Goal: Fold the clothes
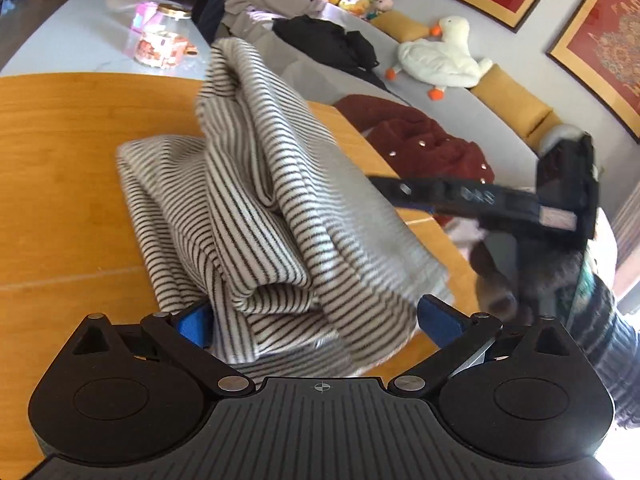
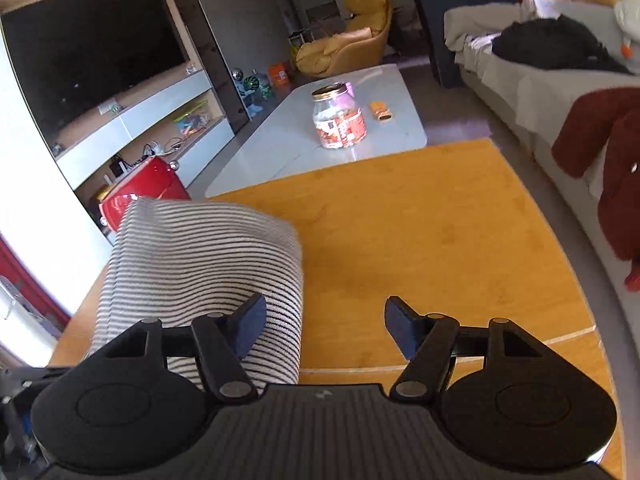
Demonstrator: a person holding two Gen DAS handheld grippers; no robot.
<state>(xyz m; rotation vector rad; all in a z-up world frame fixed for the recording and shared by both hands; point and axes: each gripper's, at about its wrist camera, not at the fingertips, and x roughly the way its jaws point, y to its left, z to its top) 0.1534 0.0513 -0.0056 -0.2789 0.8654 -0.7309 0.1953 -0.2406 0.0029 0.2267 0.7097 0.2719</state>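
A black-and-white striped garment lies bunched and partly folded on the orange wooden table. My left gripper is open, its blue pads either side of the cloth's near fold, which bulges between them. In the right wrist view the striped garment lies at the table's left edge. My right gripper is open and empty above the bare table, its left pad over the cloth's edge. The right gripper also shows in the left wrist view, at the cloth's right side.
A dark red fleece jacket lies on the grey sofa beyond the table, with a black garment and a plush goose. A glass jar stands on the white coffee table. A red case is on the floor.
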